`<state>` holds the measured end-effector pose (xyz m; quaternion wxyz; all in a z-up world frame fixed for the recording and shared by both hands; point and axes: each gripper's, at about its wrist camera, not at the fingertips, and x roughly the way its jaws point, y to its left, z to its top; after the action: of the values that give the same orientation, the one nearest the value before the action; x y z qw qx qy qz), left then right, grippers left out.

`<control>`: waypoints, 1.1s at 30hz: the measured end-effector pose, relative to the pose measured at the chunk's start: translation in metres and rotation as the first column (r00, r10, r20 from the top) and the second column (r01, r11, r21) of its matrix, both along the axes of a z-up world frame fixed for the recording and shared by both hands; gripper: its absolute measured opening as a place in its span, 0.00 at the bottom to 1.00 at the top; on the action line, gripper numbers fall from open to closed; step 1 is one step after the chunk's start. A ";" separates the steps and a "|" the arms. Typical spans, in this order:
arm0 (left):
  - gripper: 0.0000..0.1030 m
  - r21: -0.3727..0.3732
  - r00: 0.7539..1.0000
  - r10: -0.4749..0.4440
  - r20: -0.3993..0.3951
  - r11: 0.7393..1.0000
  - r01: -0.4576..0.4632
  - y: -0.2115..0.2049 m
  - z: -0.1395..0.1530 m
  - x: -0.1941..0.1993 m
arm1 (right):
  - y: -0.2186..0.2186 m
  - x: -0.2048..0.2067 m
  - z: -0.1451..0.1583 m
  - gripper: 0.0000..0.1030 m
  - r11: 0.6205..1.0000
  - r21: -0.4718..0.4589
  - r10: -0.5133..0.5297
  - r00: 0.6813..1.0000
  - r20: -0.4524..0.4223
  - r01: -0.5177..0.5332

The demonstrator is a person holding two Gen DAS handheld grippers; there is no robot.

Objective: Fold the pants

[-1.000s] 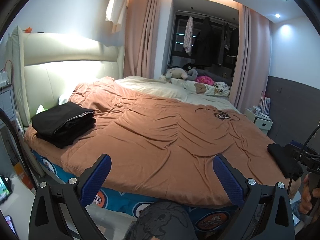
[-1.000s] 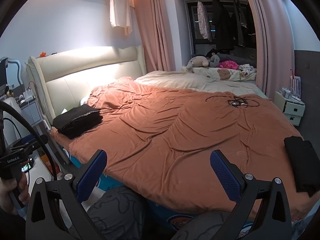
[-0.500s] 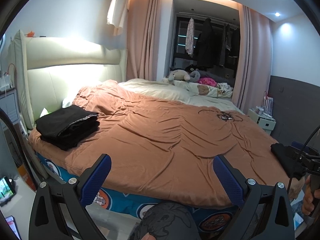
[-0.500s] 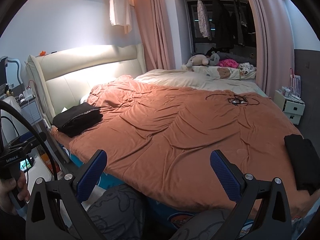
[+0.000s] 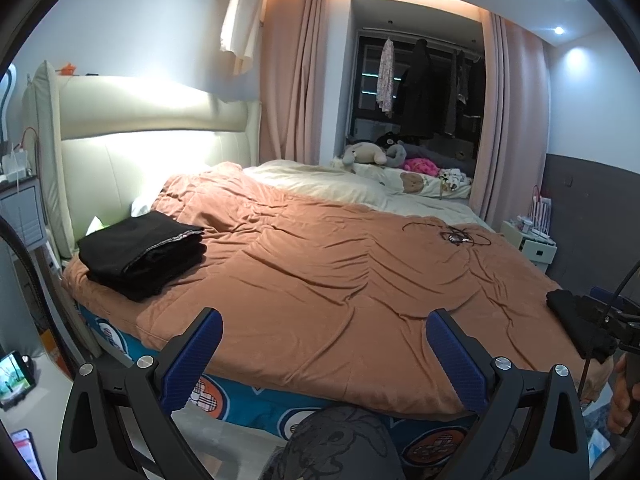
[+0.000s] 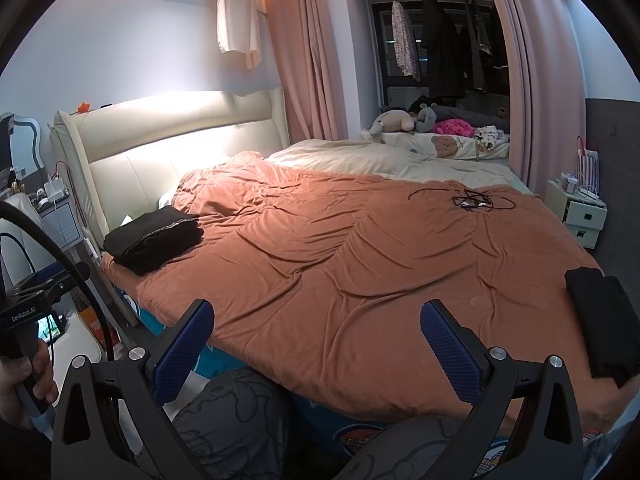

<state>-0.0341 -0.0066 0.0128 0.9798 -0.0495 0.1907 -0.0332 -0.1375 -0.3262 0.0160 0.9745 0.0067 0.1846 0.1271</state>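
left gripper (image 5: 322, 342): jaws spread wide, nothing between them, lower centre of the left wrist view, above the near edge of the bed
right gripper (image 6: 316, 336): jaws wide apart too, empty, lower centre of the right wrist view
folded pants (image 5: 144, 252): black, stacked in a neat pile, left of frame in both views, on the duvet just in front of the headboard; a thin light trim line shows along the top fold
second black garment (image 6: 604, 320): right edge of the right wrist view, lying on the duvet by the bed's corner, loosely folded; well apart from the pile; cannot tell if it is pants
duvet (image 5: 340, 280): orange-brown, wrinkled, covers most of the bed
cable (image 5: 452, 234): black tangle, upper right of the duvet, far from both garments
headboard (image 6: 168, 148): cream, padded, brightly lit, left of frame
plush toys (image 6: 400, 120): on the ledge past the bed, upper centre
nightstand (image 6: 580, 212): white, right of the bed
person: knees in grey patterned trousers (image 6: 232, 412) at bottom centre; a hand (image 6: 24, 380) grips the other gripper's handle at lower left of the right wrist view
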 end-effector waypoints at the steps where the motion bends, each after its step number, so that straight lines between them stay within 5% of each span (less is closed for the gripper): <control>1: 1.00 -0.003 1.000 -0.002 -0.002 1.000 0.002 0.000 0.000 0.000 | 0.000 0.000 0.000 1.00 1.000 0.002 -0.001 1.000 -0.001 0.001; 33: 1.00 0.008 0.999 -0.033 -0.022 0.999 0.033 -0.009 0.000 -0.002 | -0.002 0.002 0.002 1.00 1.000 0.019 -0.019 0.999 -0.026 0.020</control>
<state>-0.0361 -0.0157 0.0129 0.9773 -0.0427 0.2021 -0.0481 -0.1358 -0.3281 0.0176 0.9731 0.0196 0.1960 0.1193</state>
